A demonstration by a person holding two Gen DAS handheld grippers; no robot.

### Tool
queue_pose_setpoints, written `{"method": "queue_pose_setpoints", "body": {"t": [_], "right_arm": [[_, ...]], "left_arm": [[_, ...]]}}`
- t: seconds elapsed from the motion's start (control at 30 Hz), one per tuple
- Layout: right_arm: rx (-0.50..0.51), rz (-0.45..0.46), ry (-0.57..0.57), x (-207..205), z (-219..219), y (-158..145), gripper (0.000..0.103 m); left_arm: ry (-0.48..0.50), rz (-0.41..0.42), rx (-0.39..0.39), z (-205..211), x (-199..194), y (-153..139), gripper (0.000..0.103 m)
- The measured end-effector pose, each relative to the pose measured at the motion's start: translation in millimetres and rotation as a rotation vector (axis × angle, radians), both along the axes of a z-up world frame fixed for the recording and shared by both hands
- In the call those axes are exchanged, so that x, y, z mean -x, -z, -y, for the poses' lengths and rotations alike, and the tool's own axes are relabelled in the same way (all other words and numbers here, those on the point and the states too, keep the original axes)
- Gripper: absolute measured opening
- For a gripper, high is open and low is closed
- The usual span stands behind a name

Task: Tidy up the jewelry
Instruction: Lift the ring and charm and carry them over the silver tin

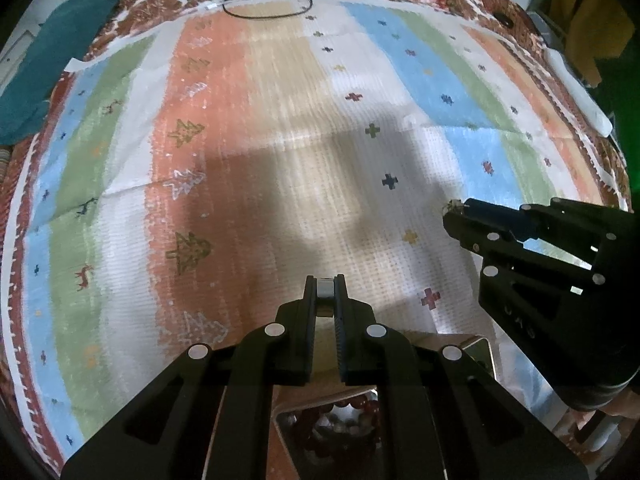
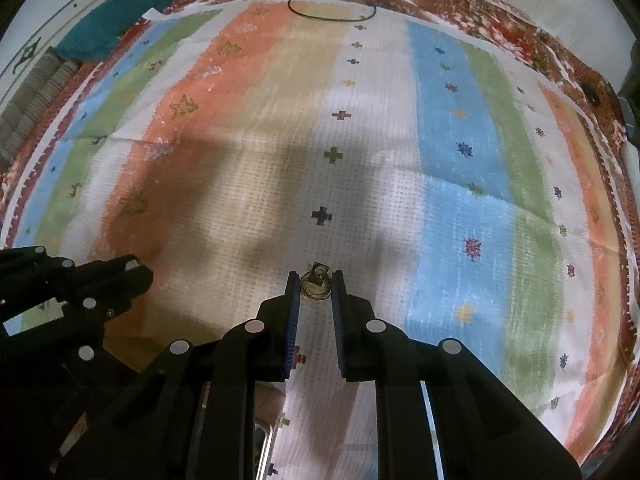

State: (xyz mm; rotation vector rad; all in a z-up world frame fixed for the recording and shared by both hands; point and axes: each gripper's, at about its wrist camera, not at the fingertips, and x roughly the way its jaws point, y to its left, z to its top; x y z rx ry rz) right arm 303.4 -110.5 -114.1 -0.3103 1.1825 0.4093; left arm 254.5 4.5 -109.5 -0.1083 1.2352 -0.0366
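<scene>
Silver metal shows between the tips of the left gripper (image 1: 324,289): a broad silver ring (image 1: 324,294) is pinched there, the jaws closed down to the width of the band. Just below and behind those fingers sits a jewelry box (image 1: 482,354) with a shiny metallic rim, and inside it, partly hidden under the gripper body, lies a red bead bracelet (image 1: 352,406).

To the right of the left gripper, held at about the same height, is the right gripper (image 2: 316,286). Its jaws are narrowed around a small gold-toned ring (image 2: 316,288) with a pale setting on top, which sits at the fingertips and touches both of them.

Beneath both tools spreads a striped cloth (image 1: 248,128) in orange, beige, white, blue and green bands, printed with small crosses and trees, with a brown and red patterned border. Far ahead of the fingertips, at the cloth's far edge, a thin black cord (image 1: 264,12) lies in a loop. Far off to the left is a teal fabric (image 1: 60,40).
</scene>
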Motion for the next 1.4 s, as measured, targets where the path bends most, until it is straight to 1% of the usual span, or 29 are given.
{"method": "queue_pose_setpoints", "body": {"t": [0.23,0.6,0.97,1.17,1.4], "right_arm": [[-0.018,0.027,0.003,8.3,4.2,-12.6,0.017],[-0.048,0.056,0.004,24.8,10.3,-26.3,0.017],[-0.081,0.091,0.002,43.9,15.0,-41.1,0.017],[-0.109,0.121,-0.002,55.8,18.1,-51.8,0.017],[-0.115,0.133,-0.008,66.5,20.4,-55.5,0.017]], "left_arm": [[-0.007,0.041,0.009,-1.2,9.0,-16.4,0.008],[-0.013,0.086,0.019,-0.9,27.6,-32.5,0.008],[-0.013,0.122,0.026,0.5,47.4,-44.3,0.008],[-0.016,0.13,0.024,2.4,55.3,-44.4,0.008],[-0.013,0.161,0.03,4.1,67.4,-53.9,0.008]]}}
